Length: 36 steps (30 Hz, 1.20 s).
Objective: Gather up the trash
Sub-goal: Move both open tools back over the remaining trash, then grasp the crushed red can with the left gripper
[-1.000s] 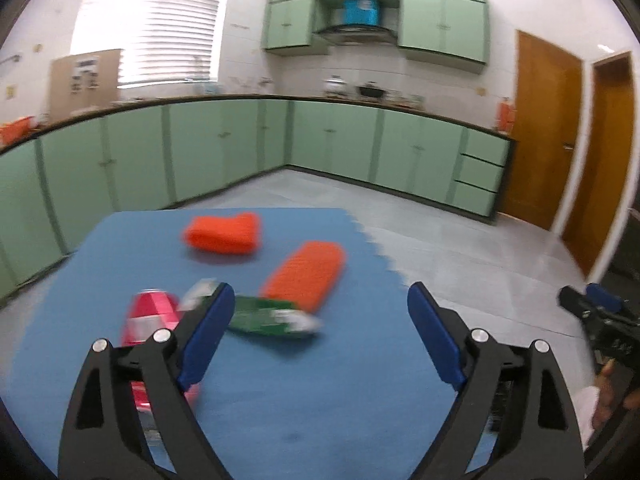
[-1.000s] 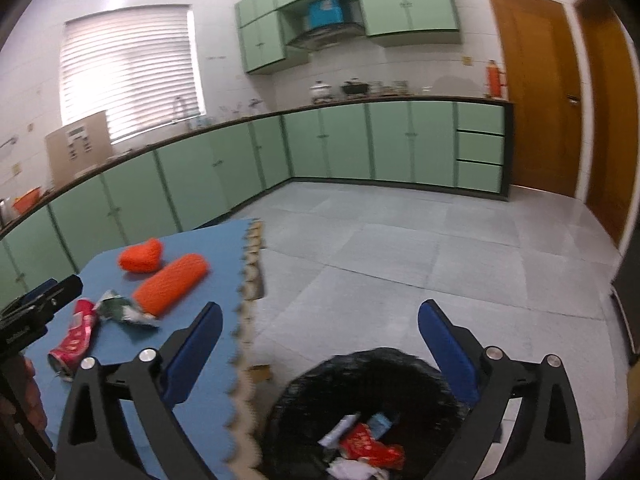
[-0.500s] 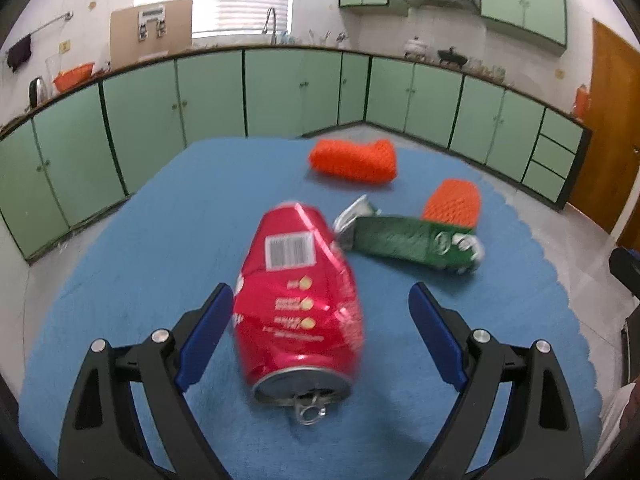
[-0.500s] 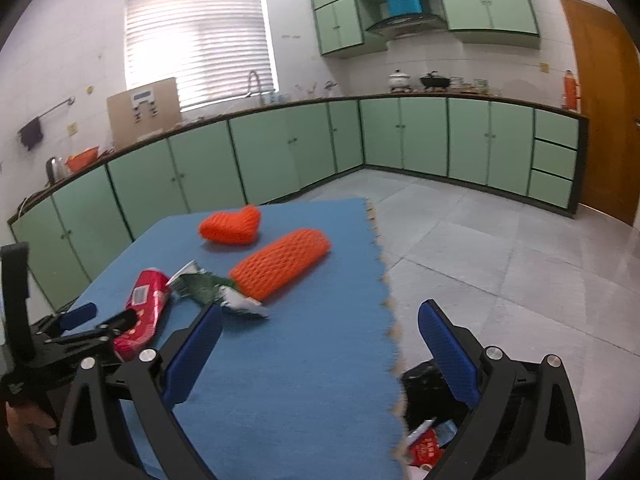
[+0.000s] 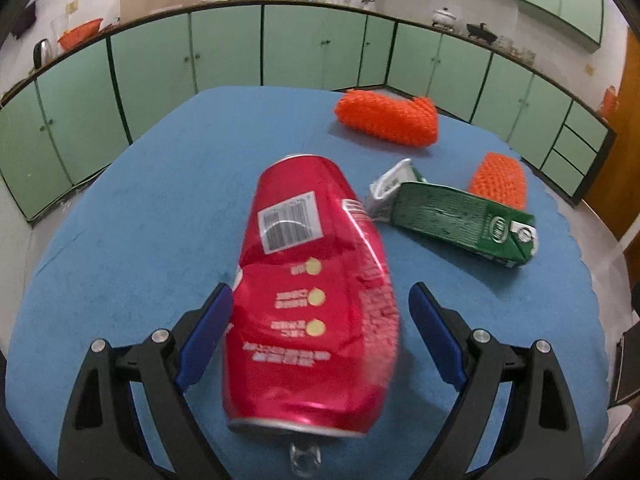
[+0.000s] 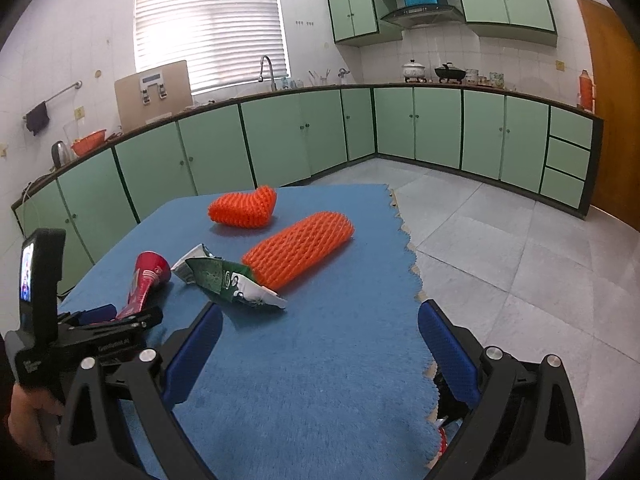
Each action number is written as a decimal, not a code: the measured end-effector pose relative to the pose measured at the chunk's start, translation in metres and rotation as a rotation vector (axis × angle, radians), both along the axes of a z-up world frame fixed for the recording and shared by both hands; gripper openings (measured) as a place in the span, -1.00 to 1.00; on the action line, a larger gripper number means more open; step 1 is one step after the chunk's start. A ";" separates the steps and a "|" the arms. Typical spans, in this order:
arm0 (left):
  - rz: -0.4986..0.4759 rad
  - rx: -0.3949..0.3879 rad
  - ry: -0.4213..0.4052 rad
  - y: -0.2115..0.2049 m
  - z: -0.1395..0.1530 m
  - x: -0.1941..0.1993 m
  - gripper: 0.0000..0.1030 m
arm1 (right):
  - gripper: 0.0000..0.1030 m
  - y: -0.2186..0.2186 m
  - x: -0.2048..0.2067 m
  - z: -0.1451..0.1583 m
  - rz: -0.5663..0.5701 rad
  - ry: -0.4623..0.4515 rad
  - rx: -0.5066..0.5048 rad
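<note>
Lying dented on the blue mat (image 5: 120, 240), red can (image 5: 312, 292) between the wide left claw (image 5: 320, 320).

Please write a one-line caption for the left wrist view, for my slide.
Open left gripper straddling a dented red aluminium can on the blue mat, not yet gripping.

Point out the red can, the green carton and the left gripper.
red can (image 5: 312, 292): left wrist view, dented side.
green carton (image 5: 460, 220): left wrist view, flattened face.
left gripper (image 5: 320, 316): left wrist view, midway between fingertips.
</note>
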State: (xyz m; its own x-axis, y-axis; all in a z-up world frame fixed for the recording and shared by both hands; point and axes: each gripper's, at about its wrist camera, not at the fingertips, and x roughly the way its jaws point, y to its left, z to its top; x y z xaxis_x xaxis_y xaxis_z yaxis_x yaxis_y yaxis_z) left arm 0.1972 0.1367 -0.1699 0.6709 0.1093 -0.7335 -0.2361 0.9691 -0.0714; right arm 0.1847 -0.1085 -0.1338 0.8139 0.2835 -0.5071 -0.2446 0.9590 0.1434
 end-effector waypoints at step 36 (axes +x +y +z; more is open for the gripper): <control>0.057 0.047 -0.110 0.012 0.015 -0.008 -0.44 | 0.79 0.037 0.019 -0.007 0.075 0.001 -0.035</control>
